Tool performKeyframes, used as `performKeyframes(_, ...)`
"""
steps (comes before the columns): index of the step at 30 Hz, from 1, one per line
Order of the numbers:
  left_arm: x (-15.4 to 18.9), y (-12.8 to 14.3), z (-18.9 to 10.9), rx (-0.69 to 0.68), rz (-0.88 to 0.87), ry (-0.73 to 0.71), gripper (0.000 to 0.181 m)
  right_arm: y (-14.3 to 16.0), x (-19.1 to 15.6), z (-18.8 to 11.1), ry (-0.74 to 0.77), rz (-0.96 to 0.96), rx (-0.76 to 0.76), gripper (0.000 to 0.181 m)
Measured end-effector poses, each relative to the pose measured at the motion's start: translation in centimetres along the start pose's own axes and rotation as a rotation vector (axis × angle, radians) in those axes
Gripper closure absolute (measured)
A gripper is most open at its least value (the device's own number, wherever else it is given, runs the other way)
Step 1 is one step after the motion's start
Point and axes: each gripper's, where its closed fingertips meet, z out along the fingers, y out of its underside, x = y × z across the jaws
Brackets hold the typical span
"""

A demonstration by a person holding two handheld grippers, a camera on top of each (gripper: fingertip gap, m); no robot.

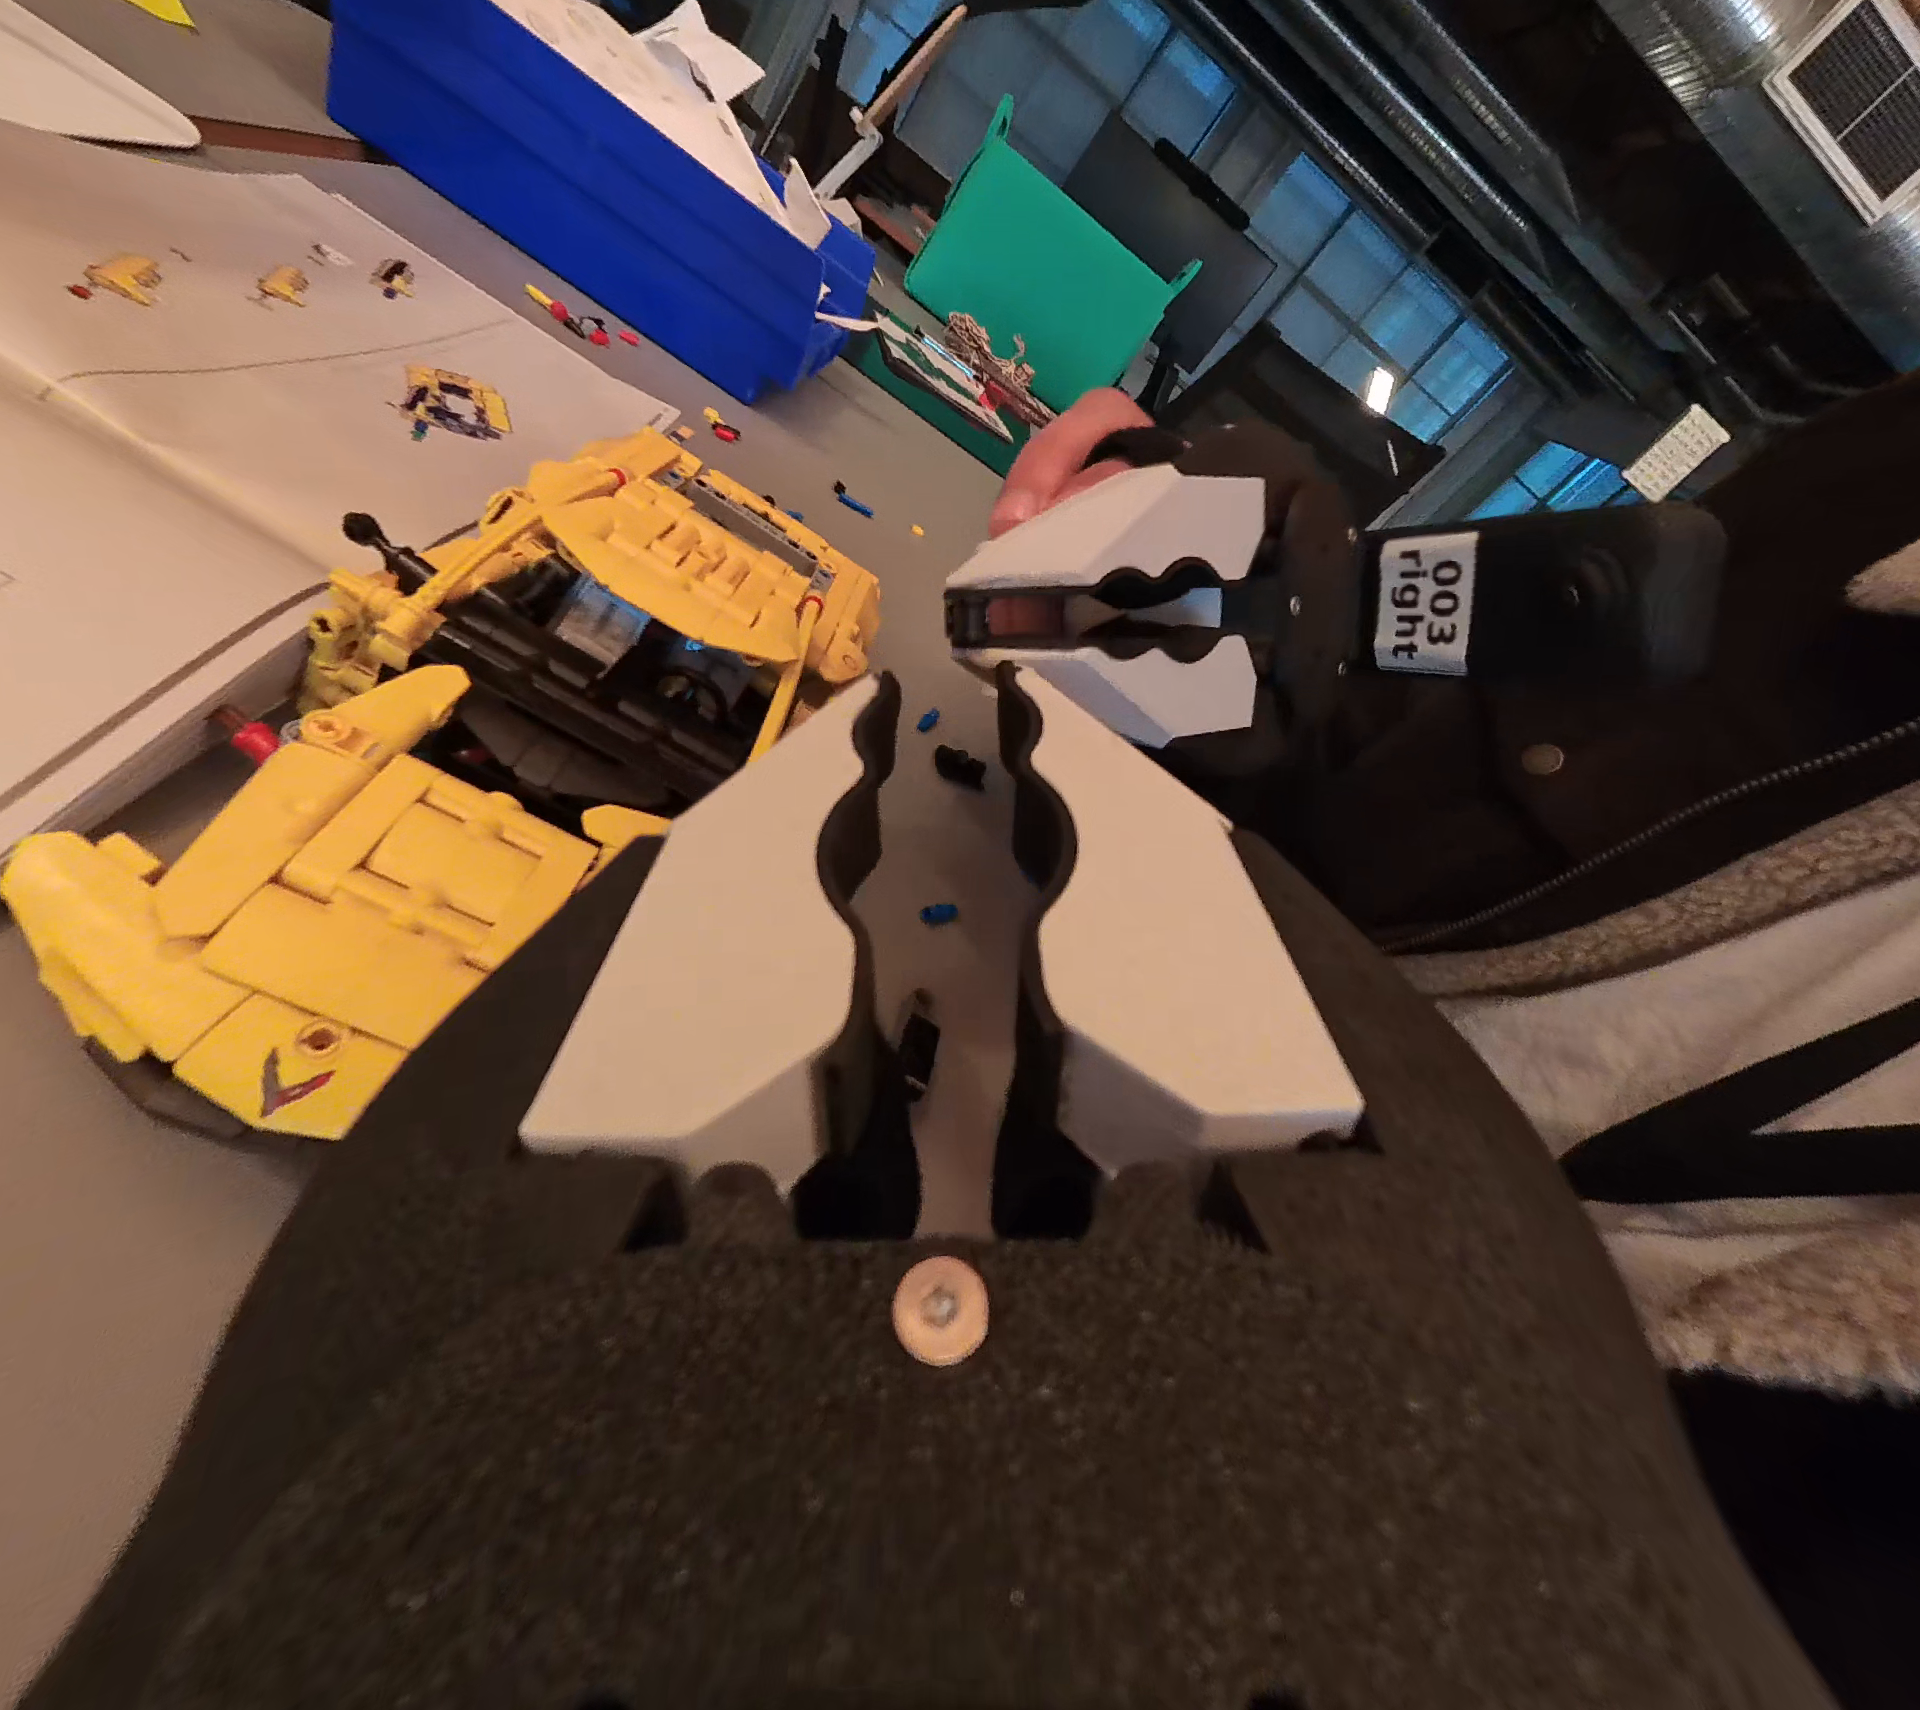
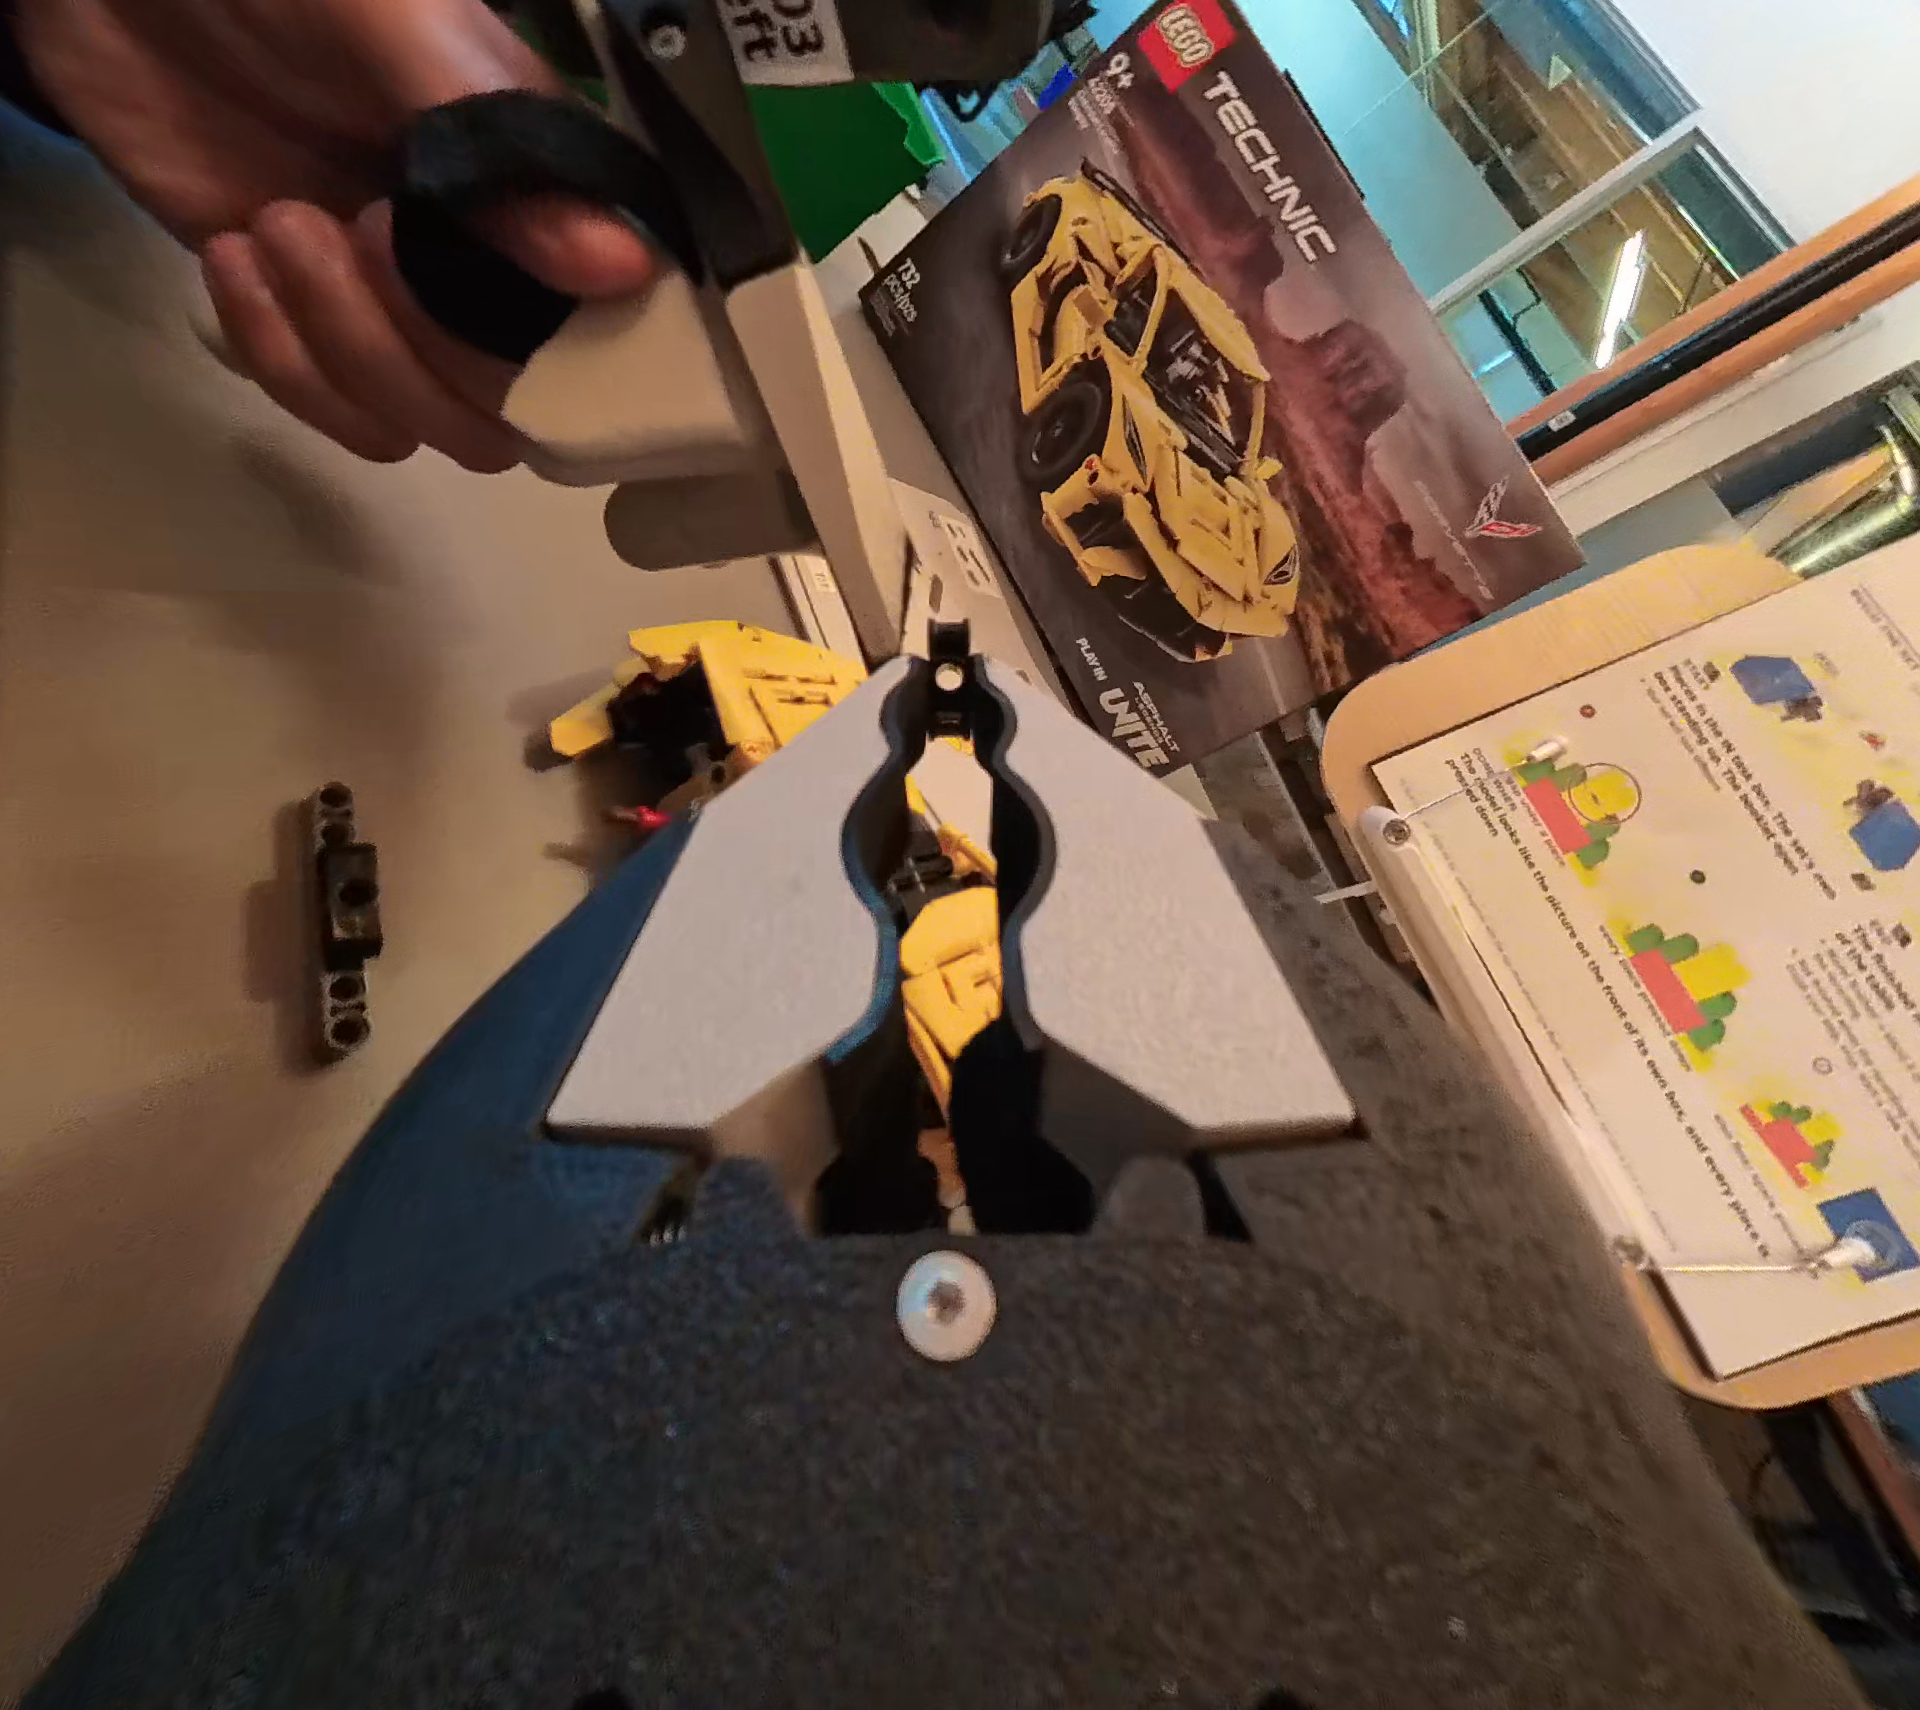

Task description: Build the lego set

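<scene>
Right wrist view: my right gripper (image 2: 945, 684) pinches a small black piece (image 2: 948, 681), long axis pointing forward past my fingertips; my left gripper (image 1: 943, 692) is spread, empty.

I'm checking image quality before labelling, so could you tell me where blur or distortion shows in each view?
Left wrist view: wide-angle bending tilts the ducts and windows; the yellow car is fairly sharp, and the right gripper too. Right wrist view: the hand is motion-smeared, and the black beam on the table is soft.

yellow car model (image 1: 436, 829), blue bin (image 1: 561, 143), green panel (image 1: 1039, 278)
</scene>
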Motion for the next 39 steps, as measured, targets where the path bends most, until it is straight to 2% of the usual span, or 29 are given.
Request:
performKeyframes(6, 0.5, 0.4, 0.2, -0.018, -0.005, 0.035, 0.163, 0.1, -1.3, -0.1, -0.058, -0.063, 0.006, 0.174)
performKeyframes(10, 0.7, 0.7, 0.2, -0.036, -0.004, 0.046, 0.174, -0.2, -1.6, -0.2, -0.055, -0.094, 0.026, 0.174)
performKeyframes(18, 2.1, 0.2, -0.4, -0.021, 0.132, 0.086, 0.174, -0.8, -0.9, -1.3, -0.094, 0.113, 0.089, 0.165)
performKeyframes(24, 2.7, 0.1, -0.5, -0.014, 0.133, 0.117, 0.175, -1.2, -1.3, -1.4, -0.09, 0.085, 0.099, 0.172)
performKeyframes(32, 3.3, 0.1, -0.8, -0.013, 0.213, 0.131, 0.174, -1.7, -1.3, -1.7, -0.119, 0.194, 0.104, 0.172)
performKeyframes(35, 2.9, 0.9, -0.8, -0.065, 0.276, 0.092, 0.174, 1.2, 0.3, -3.8, -0.201, 0.38, 0.026, 0.163)
performKeyframes(36, 2.7, 1.3, -0.7, -0.085, 0.29, 0.083, 0.174, 3.0, 1.0, -5.1, -0.252, 0.468, -0.02, 0.166)
performKeyframes(39, 2.3, 2.2, -0.4, -0.138, 0.335, 0.047, 0.174, 10.0, 1.2, -10.0, -0.412, 0.727, -0.26, 0.159)
